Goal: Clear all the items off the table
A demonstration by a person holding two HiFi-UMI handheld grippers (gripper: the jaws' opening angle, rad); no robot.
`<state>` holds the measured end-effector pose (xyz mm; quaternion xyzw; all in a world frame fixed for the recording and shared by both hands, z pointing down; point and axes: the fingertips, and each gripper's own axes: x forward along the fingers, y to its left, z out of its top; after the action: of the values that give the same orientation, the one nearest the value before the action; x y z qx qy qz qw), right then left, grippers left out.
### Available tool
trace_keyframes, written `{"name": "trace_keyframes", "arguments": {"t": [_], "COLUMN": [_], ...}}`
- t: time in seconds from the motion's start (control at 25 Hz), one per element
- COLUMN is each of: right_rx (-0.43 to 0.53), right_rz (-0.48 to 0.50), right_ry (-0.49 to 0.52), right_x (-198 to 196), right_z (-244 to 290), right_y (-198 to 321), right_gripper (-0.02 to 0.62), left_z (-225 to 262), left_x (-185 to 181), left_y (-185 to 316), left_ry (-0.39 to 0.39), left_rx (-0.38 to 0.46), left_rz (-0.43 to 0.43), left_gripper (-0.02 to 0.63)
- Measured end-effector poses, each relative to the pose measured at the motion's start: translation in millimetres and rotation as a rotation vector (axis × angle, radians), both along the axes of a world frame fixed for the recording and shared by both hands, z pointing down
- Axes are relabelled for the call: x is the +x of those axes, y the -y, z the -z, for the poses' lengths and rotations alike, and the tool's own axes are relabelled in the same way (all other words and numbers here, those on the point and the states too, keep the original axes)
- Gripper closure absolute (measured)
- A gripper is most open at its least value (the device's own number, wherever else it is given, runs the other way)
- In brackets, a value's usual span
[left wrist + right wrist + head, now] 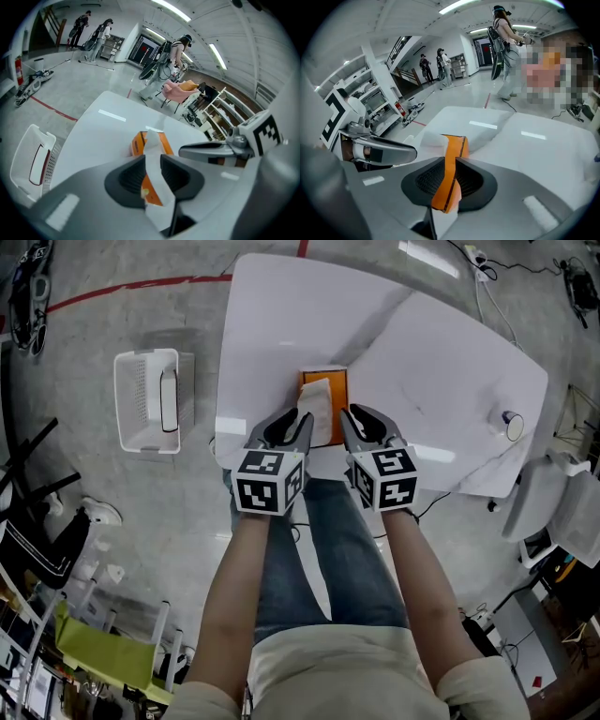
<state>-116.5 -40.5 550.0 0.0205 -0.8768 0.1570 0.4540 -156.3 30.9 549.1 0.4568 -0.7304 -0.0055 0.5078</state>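
1. The left gripper (153,156) has its jaws slightly apart, with a white paper strip (153,138) running between them.
2. The right gripper (450,158) has its jaws slightly apart around the orange packet's (456,144) raised edge.
3. The packet lies between both grippers, on the table's (281,324) near edge.

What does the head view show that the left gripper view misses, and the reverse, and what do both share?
Head view only: a small round white object near the right edge of the white table, and the person's forearms and blue jeans. Left gripper view only: people standing under long ceiling lights. Both: the orange rectangular box with its white sheet, the white plastic basket on the floor, the left hand-held gripper and the right hand-held gripper.
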Motion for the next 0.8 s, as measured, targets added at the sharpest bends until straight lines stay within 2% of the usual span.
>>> {"name": "trace_keyframes", "arguments": {"t": [0.28,0.36,0.52,0.8], "right_rx": [-0.072,-0.099,-0.152,-0.250], "right_rz": [0.002,0.005,0.014,0.022], "right_ry": [-0.017,-0.024,-0.042,-0.047], "right_x": [4,4,4,2], "right_z": [-12,-16,-26,-39], "right_y": [6,6,6,5], "right_gripper": [0.444,0.406,0.368,0.357], "left_z": [-14,-19,-29,-42], "left_x": [7,9,10,10], "left_y": [4,5,7,10], "left_ry": [-0.029,-0.039,-0.059,-0.082], "left_rx": [-0.040,-0.046,-0.056,-0.063], "left_rz": [0.017,0.020,0.028,0.032], "left_gripper": [0.408,0.395,0.380,0.370]}}
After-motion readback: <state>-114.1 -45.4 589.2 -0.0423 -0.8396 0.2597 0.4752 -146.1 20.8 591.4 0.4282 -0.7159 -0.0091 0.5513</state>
